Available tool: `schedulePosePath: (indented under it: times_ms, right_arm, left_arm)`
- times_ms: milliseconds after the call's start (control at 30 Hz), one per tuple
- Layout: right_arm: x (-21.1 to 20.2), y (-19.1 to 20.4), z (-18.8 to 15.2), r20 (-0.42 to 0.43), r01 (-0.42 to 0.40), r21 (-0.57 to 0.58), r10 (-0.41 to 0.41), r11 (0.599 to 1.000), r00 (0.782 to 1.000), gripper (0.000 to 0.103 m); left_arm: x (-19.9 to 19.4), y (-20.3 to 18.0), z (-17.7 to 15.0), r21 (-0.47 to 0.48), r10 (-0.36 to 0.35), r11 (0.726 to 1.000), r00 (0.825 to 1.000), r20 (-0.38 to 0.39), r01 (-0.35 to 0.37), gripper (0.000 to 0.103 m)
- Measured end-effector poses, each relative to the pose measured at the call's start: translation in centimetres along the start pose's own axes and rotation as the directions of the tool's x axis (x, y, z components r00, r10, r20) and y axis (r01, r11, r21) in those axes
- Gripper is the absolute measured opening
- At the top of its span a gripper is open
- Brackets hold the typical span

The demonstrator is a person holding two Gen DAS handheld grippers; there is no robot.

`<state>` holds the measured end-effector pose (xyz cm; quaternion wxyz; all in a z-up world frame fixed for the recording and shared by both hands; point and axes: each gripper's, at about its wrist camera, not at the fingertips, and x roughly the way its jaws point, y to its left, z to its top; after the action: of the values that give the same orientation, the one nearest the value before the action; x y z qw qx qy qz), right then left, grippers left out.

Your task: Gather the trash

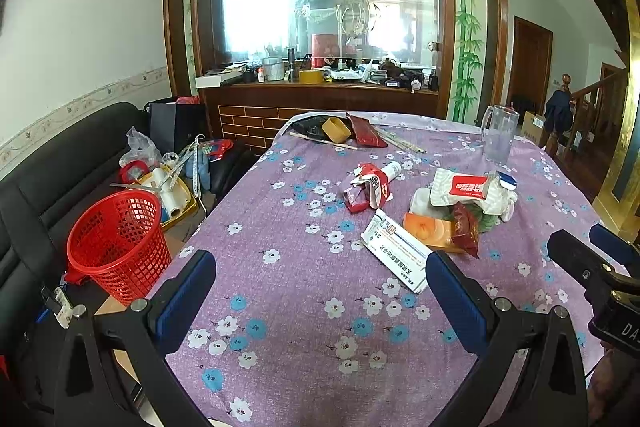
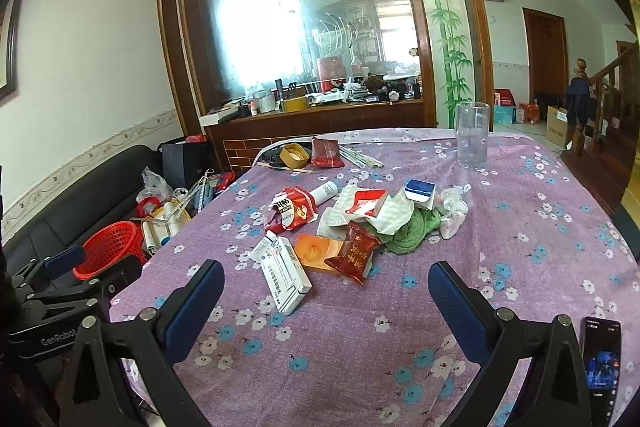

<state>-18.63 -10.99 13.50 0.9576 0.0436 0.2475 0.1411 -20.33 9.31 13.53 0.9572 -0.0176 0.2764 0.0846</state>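
Note:
A heap of trash lies mid-table: a white medicine box point(image 1: 396, 251) point(image 2: 284, 275), an orange box point(image 1: 430, 231) point(image 2: 318, 253), a dark red snack packet point(image 1: 466, 229) point(image 2: 352, 253), a crumpled red-white wrapper point(image 1: 366, 187) point(image 2: 294, 211) and a white pouch with a red label point(image 1: 464, 189) point(image 2: 366, 205). A red mesh basket point(image 1: 120, 247) point(image 2: 110, 247) stands left of the table. My left gripper point(image 1: 320, 291) is open and empty, just short of the medicine box. My right gripper point(image 2: 326, 303) is open and empty, near the same box.
The table has a purple flowered cloth point(image 1: 304, 307) point(image 2: 520, 247). A clear plastic jug point(image 1: 498, 135) point(image 2: 472, 135) stands at the far right. A tape roll point(image 1: 336, 129) and a red packet point(image 1: 366, 131) lie at the far end. A phone point(image 2: 602, 359) lies near the right. A cluttered black sofa point(image 1: 48, 179) is on the left.

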Motion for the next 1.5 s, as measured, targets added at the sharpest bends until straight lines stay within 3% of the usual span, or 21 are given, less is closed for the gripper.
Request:
schedulePosePath:
  times_ms: [633,833,967,1167,1367,1500]
  right_arm:
    - [-0.3,0.1,0.2,0.024,-0.006,-0.005,0.006,1.0,1.0,0.103]
    - [0.7,-0.8,0.8,0.014,-0.005,0.005,0.005,1.0,1.0,0.103]
    - [2.1,-2.4,1.4,-0.01,-0.02,0.046,0.021,0.999,1.0,0.103]
    - [5.9,-6.1,2.2,-0.084,-0.016,0.157,0.03,0.988,0.996,0.103]
    - [9.7,-9.0,2.5,-0.129,-0.053,0.246,0.087,0.968,0.988,0.098]
    - [11.4,-10.1,2.8,-0.143,-0.07,0.282,0.114,0.957,0.983,0.098]
  left_arm:
    - [0.5,0.7,0.3,-0.021,-0.012,1.0,1.0,-0.005,0.011,0.103]
    - [2.9,0.9,1.0,-0.048,-0.089,0.995,0.993,-0.073,0.086,0.103]
    - [6.5,0.8,1.2,-0.128,-0.215,0.973,0.959,-0.185,0.194,0.103]
    - [12.6,-1.8,0.3,-0.205,-0.317,0.943,0.894,-0.315,0.262,0.103]
    - [17.7,-4.8,-0.9,-0.246,-0.362,0.928,0.824,-0.435,0.278,0.103]
    - [19.7,-6.3,-1.4,-0.227,-0.335,0.94,0.809,-0.483,0.254,0.103]
